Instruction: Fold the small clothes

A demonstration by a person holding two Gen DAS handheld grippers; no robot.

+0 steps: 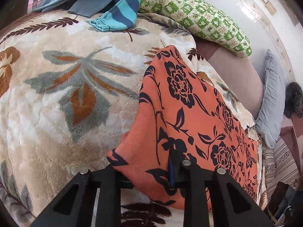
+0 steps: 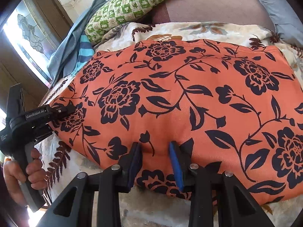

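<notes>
The bed (image 1: 56, 98) carries a cream plush blanket with a leaf pattern, and this blanket is the working surface; the orange floral garment (image 2: 180, 98) lies spread on it, near the bed's front edge, mostly flat in a single broad panel. No finished fold line is visible; I judge the task to be at an early stage, with this garment gripped at its near hem in readiness for a first fold, and the fold itself not yet made.

At the head of the bed a green checked pillow (image 1: 198, 17) rests against the wall; beside it a heap of other clothes waits unfolded, including a teal striped piece (image 1: 121, 13) and a grey-blue piece (image 2: 70, 43); these remain to be done, so most of the work is left.

The left claw (image 1: 151, 172) sits at the garment's left end; its jaws are narrow and the orange cloth bunches up between them, so it reads as pinched on the fabric; in the right wrist view the same tool is seen at the cloth's left edge, carried by a hand (image 2: 22, 172).

The right claw (image 2: 155, 162) stands on the near hem; a raised pleat of orange cloth sits between its blue pads (image 2: 176, 166); whether the pads press that pleat firmly cannot be told, since a gap shows beside the cloth.
</notes>
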